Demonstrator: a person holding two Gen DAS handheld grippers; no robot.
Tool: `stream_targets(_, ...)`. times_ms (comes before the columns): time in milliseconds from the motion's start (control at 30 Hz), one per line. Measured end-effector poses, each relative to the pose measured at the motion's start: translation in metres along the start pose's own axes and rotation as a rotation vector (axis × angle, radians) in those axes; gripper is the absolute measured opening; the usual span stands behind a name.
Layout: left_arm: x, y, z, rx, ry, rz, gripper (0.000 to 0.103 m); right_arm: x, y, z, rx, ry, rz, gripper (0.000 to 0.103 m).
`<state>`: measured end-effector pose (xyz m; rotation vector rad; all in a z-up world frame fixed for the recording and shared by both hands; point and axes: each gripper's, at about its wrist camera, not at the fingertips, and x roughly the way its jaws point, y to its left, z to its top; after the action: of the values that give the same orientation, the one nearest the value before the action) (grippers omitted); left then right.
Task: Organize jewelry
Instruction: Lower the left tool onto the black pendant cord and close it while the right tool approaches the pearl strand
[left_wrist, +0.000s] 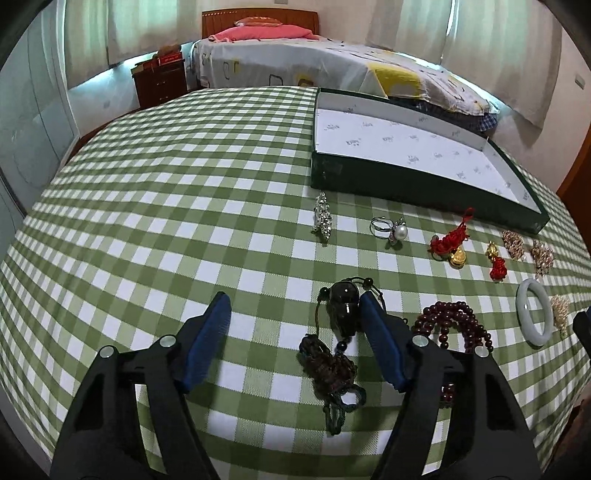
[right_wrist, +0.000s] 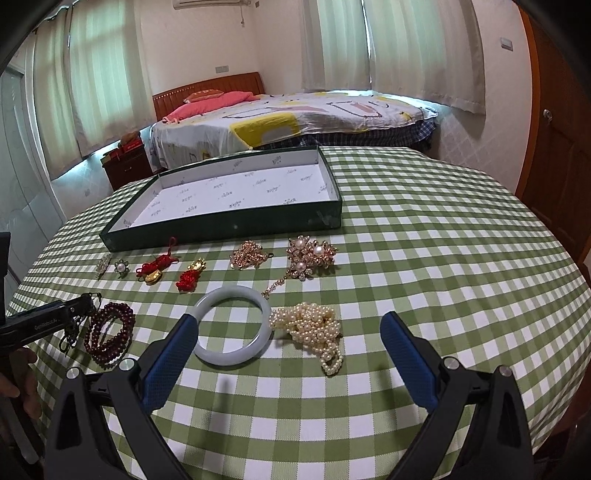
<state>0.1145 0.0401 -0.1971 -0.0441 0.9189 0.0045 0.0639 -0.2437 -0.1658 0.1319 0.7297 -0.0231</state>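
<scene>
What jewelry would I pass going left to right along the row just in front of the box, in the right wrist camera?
Silver sparkly clip → pearl ring → red knot with gold locket → red knot with gold charm → gold rhinestone brooch → pearl flower brooch.

Jewelry pieces (right_wrist: 312, 256) on the table (right_wrist: 443, 258), before the tray (right_wrist: 229, 225).

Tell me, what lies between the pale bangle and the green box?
In the right wrist view, gold brooches and red knot charms lie between bangle and box.
</scene>
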Motion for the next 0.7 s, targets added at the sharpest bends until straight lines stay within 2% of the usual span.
stream_targets(100,0.001,-0.004,0.001,0.032,-0.005,0.019,0.059,0.001,0.000,0.001,-0.005,0.005,-0.002,0.096)
stream_targets(233,0.000,-0.006,0.001,0.042,-0.012,0.004,0.049,0.002,-0.001,0.002,-0.008,0.005,-0.008,0.096)
stream_targets(367,0.001,-0.009,0.003,0.062,-0.026,-0.022,0.024,0.005,-0.002,0.004,-0.005,0.009,-0.016,0.096)
stream_targets(433,0.000,-0.010,0.002,0.067,-0.030,-0.033,0.017,0.007,-0.003,0.003,-0.002,0.015,-0.017,0.096)
stream_targets(700,0.000,-0.010,0.002,0.061,-0.027,-0.047,0.017,0.009,-0.013,0.008,0.013,0.018,-0.047,0.095)
